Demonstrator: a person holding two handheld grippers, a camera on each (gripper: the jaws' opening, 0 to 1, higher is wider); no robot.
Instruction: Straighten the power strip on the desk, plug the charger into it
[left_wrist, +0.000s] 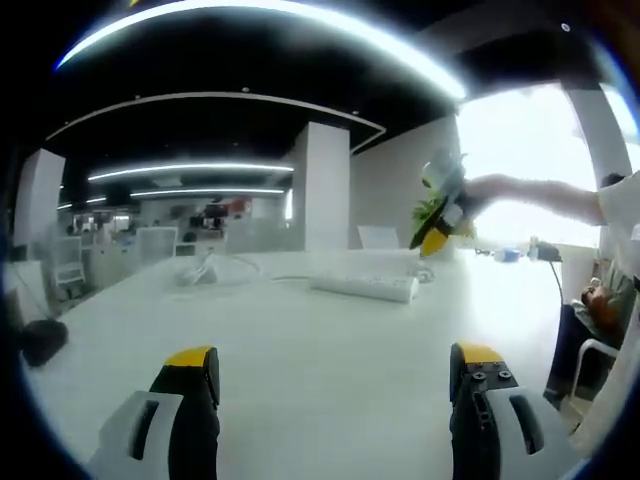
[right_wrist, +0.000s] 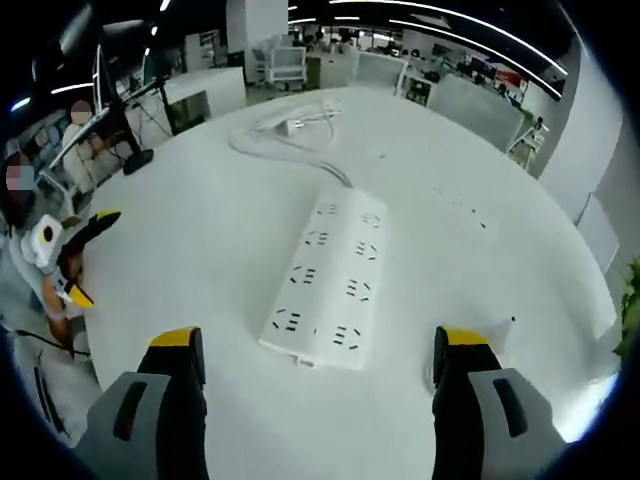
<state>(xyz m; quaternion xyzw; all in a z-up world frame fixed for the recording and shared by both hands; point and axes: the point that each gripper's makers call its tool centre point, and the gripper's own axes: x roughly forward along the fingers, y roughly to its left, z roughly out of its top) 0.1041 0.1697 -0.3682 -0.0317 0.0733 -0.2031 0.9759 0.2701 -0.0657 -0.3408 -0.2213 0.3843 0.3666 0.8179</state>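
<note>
Right hand-held gripper (right_wrist: 318, 365) spread wide above the power strip (right_wrist: 327, 276) at frame centre; left hand-held gripper (left_wrist: 336, 375) spread over the desk (left_wrist: 300, 340)

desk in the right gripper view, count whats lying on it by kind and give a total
power strip: 1
charger with its coiled white cable: 1
total: 2 things on the desk; both pairs of tongs are open and hold nothing
</note>
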